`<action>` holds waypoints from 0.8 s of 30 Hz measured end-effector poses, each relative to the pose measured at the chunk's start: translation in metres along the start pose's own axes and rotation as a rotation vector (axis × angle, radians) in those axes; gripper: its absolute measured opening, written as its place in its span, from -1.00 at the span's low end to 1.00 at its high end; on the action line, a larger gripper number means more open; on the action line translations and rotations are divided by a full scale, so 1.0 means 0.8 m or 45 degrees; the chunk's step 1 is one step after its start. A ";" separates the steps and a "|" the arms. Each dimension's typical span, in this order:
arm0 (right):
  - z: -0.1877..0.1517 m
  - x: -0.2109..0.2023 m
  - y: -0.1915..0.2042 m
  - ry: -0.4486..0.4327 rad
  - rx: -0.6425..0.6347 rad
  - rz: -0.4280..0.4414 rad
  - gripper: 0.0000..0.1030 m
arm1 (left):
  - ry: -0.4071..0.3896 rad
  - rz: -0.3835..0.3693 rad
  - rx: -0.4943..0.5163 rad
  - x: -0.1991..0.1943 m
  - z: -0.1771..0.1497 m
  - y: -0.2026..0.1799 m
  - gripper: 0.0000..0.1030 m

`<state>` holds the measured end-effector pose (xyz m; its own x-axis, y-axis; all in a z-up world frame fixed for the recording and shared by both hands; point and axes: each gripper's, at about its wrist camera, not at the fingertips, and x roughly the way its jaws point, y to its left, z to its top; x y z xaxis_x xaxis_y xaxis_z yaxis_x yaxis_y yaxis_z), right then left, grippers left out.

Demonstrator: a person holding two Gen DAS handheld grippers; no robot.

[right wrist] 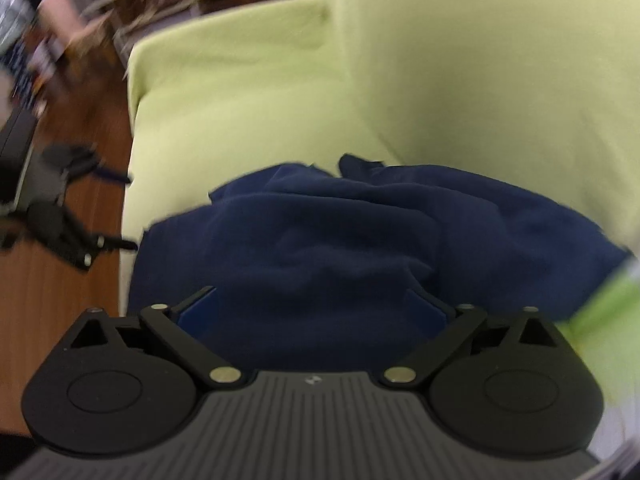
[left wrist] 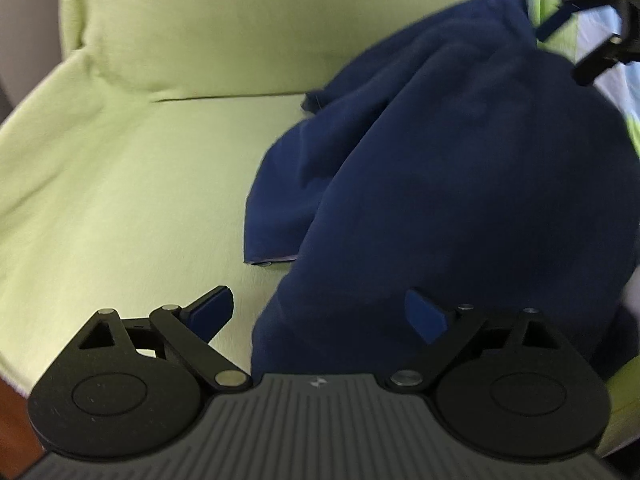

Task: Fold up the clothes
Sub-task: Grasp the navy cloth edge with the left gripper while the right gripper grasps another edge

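Navy garment [left wrist: 460, 168] lies bunched on the sofa seat [left wrist: 120, 200], toward its front edge. We judge it soft, light, limp; take it at the hem corner [left wrist: 260, 261]. Left tongs [left wrist: 320, 316] and right tongs [right wrist: 312, 312] both spread, holding nothing. Only the right view shows the wood floor [right wrist: 60, 300].

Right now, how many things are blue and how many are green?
Blue: 1, the crumpled blue garment.
Green: 1, the green sofa.
Black grippers: 2, the left gripper and the right gripper, both open.
Total: 4.
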<state>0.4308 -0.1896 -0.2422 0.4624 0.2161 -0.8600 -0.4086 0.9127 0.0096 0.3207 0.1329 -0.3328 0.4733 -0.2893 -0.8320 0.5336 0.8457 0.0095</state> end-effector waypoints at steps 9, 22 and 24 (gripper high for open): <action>0.013 0.067 -0.063 0.125 0.183 -0.019 0.79 | 0.033 -0.269 0.041 0.069 -0.016 0.037 0.19; 0.015 0.004 -0.055 -0.012 0.389 0.197 -0.81 | -0.055 -0.297 0.093 -0.066 -0.045 0.007 -0.79; 0.007 -0.039 -0.040 -0.080 0.435 0.232 -0.82 | -0.099 -0.310 0.104 -0.107 -0.045 -0.009 -0.79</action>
<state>0.4337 -0.2241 -0.2127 0.4582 0.3968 -0.7954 -0.2078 0.9179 0.3382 0.2513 0.1681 -0.2818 0.3750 -0.5160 -0.7701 0.6914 0.7090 -0.1384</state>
